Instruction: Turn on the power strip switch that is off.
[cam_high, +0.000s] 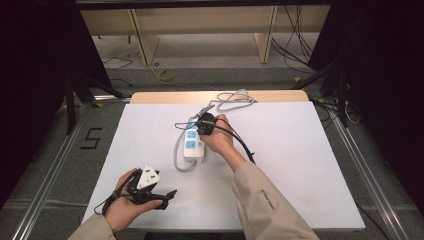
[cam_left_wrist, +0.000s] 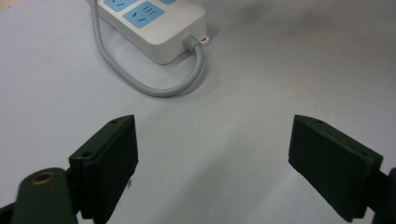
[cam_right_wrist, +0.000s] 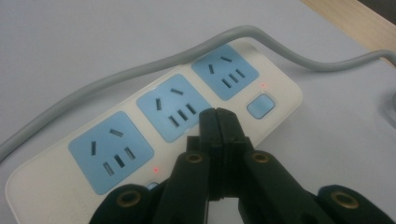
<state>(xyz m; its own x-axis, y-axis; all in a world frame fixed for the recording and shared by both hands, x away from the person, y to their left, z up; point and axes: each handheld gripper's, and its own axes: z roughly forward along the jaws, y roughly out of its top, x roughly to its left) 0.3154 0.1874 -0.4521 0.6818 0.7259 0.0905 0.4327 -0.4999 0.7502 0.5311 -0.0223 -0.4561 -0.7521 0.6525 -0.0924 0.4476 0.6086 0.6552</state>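
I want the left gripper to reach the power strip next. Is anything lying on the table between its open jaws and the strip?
Nothing visible does. The left gripper faces bare white table up to the power strip; just the strip's own grey cable loops at its near end.

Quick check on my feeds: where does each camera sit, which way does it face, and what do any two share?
High view: above the person's side, looking forward and down on the table; both forearms enter from below.
Left gripper view: rides the left gripper, jaws wide apart, facing the power strip.
Right gripper view: rides the right gripper, jaws together over the strip's sockets.
All three share the power strip.
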